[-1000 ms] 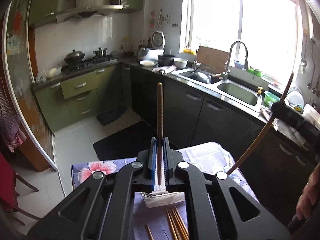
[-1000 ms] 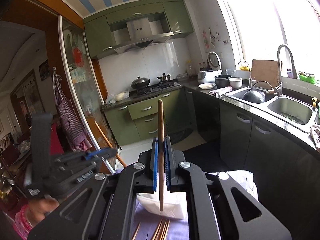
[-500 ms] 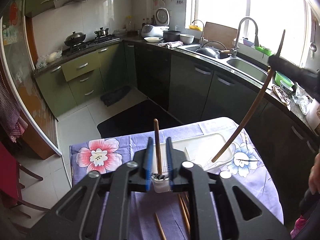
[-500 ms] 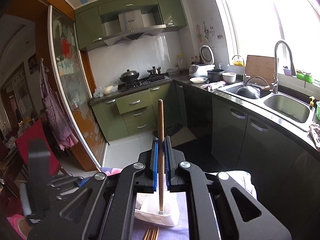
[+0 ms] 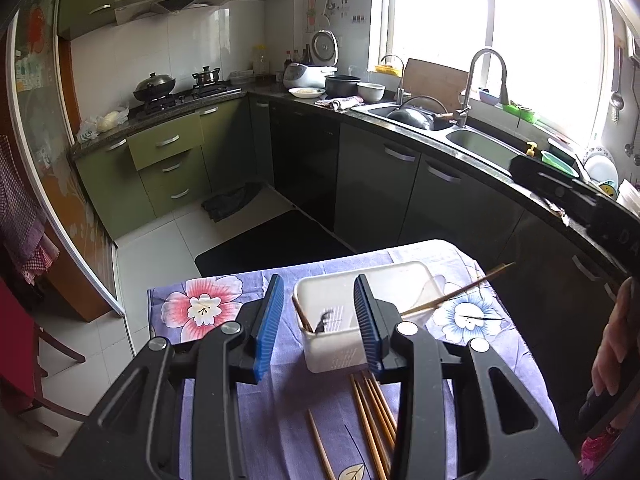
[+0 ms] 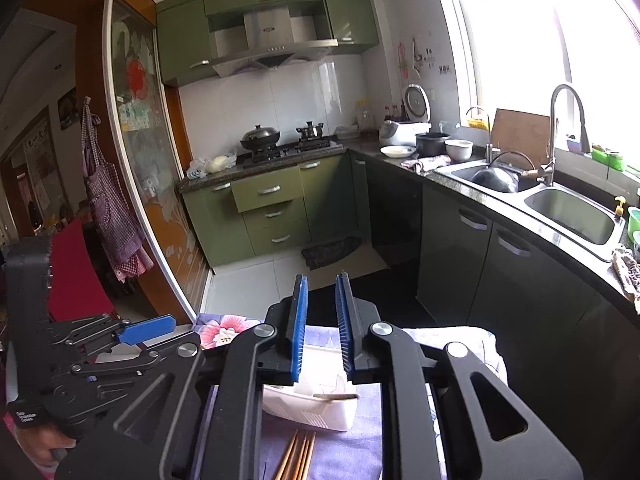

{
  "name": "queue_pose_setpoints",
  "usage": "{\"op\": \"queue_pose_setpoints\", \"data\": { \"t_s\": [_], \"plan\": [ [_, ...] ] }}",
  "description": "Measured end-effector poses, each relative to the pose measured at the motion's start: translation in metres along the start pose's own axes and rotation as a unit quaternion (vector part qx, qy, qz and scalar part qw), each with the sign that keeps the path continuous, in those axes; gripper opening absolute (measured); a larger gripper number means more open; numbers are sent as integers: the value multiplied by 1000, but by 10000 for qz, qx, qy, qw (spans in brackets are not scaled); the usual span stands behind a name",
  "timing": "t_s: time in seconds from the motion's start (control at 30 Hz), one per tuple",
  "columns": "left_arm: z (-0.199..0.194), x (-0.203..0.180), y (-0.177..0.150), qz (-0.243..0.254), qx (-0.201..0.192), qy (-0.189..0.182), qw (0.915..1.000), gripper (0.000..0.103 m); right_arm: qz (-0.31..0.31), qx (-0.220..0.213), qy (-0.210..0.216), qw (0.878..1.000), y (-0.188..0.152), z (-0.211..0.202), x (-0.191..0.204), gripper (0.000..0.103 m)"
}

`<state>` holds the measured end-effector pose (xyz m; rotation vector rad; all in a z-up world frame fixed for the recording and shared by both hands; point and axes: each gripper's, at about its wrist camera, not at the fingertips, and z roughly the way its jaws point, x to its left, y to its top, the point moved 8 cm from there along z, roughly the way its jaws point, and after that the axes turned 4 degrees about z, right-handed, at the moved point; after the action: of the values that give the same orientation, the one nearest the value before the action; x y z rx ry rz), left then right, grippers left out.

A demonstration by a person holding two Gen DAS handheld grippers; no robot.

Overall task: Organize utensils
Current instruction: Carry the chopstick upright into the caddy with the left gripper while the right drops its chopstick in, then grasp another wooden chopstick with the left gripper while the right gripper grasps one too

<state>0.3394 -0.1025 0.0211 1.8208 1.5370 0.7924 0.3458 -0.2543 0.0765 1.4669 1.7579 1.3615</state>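
Now my left gripper (image 5: 319, 322) has just been opening, and its blue pads stand apart with nothing pressed between them. Beyond it the white basket (image 5: 340, 354) sits on the purple flowered cloth (image 5: 208, 308), and one chopstick (image 5: 302, 314) leans inside its left corner. Another chopstick (image 5: 456, 294) lies across the basket's right rim. My right gripper (image 6: 322, 328) has also just been opening a little; the gap is narrow and empty. More loose chopsticks (image 5: 372, 420) lie on the cloth, near side of the basket.
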Motion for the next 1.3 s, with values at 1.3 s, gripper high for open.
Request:
{"op": "queue_pose_setpoints", "data": {
  "t_s": [1.3],
  "plan": [
    [107,-10,-226,-300,2670,255,9629,12,19,3243,14,9459,-278,87,-15,25]
  ]
}}
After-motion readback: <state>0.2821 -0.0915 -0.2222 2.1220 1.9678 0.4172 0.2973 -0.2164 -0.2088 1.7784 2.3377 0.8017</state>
